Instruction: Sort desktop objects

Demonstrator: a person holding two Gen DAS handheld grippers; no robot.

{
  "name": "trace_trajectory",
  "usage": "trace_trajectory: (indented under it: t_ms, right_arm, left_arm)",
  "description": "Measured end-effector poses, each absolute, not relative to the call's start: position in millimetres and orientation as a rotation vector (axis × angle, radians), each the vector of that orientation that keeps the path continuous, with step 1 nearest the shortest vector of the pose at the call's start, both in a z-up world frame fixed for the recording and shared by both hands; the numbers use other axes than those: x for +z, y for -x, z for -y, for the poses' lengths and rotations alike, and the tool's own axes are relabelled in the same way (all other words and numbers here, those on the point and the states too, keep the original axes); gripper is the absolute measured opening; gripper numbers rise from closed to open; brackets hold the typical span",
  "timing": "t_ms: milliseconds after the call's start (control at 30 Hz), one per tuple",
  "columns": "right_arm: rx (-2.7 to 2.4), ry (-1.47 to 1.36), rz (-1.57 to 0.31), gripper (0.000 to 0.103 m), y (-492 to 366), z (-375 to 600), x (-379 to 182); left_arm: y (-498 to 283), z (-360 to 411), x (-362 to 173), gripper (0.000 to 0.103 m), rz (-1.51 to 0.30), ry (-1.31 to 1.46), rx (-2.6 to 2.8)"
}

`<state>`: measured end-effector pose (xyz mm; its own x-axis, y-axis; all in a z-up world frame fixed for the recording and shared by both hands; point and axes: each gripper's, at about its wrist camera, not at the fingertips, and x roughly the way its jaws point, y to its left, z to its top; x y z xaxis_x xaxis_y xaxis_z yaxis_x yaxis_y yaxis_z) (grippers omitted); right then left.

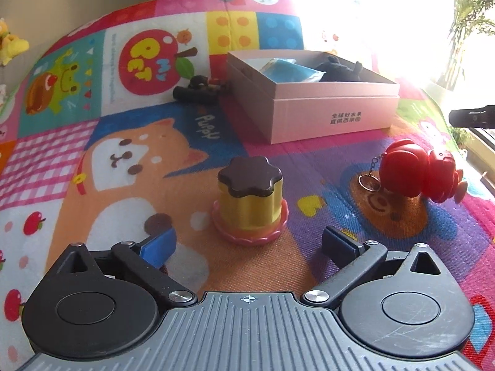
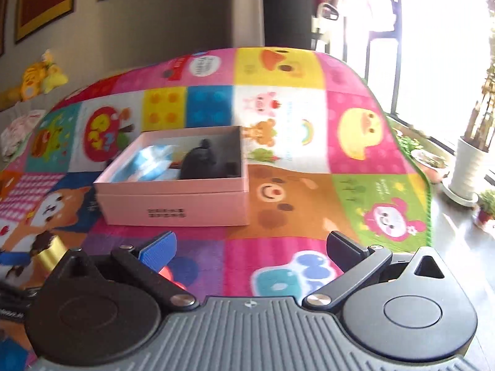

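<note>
Bright daylight floods in from windows on the right, washing out the far edge of a colourful cartoon play mat (image 1: pixel 130 160) that covers the work surface. On the mat stands an open pink box (image 1: pixel 334 114), its front wall printed with small dark characters. Inside it lie a blue packet (image 1: pixel 290 69) and a dark, soft-looking object (image 1: pixel 340 69) (too shadowed to say what it is). Just beside the box's left corner rests a small black item (image 1: pixel 198 91), touching or nearly touching the wall; I cannot tell which.

Nearer the left wrist camera, a yellow jar (image 1: pixel 250 207) with a dark flower-shaped lid stands upright on a pink scalloped base. Off to its right, well apart, a red toy (image 1: pixel 417 170) with a key ring and short chain lies on the mat.

The left gripper (image 1: pixel 247 244) hangs just short of the jar with its jaws spread wide and nothing between them; the jar sits ahead of the gap, not inside it.

The right gripper (image 2: pixel 250 244) is likewise spread wide and empty, with the pink box (image 2: pixel 173 204) ahead and to its left. A sliver of red shows behind its left finger. Potted plants (image 2: pixel 467 167) stand on the floor by the window.
</note>
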<state>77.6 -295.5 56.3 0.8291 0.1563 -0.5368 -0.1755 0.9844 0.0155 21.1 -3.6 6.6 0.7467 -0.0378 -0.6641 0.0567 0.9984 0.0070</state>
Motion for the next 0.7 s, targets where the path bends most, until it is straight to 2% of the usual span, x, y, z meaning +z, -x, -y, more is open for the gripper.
trace_trajectory:
  t_ms: [133, 267, 433, 700]
  right_arm:
    - [0.123, 0.056, -0.697, 0.103, -96.9, 303.1, 28.7]
    - [0.278, 0.091, -0.751, 0.103, -78.4, 287.8, 16.2]
    - [0.440, 0.178, -0.666, 0.103, -52.8, 265.2, 30.7]
    - [0.584, 0.174, -0.654, 0.103, -47.6, 252.0, 39.6]
  left_arm:
    - [-21.0, 0.7, 5.6, 0.103, -0.734, -0.008, -0.040]
    - [-21.1, 0.2, 5.1, 0.103, -0.738, -0.010, -0.037]
    - [-22.5, 1.2, 5.3, 0.103, -0.749, -0.016, -0.041]
    - [-21.2, 0.9, 5.0, 0.103, -0.744, -0.015, -0.051]
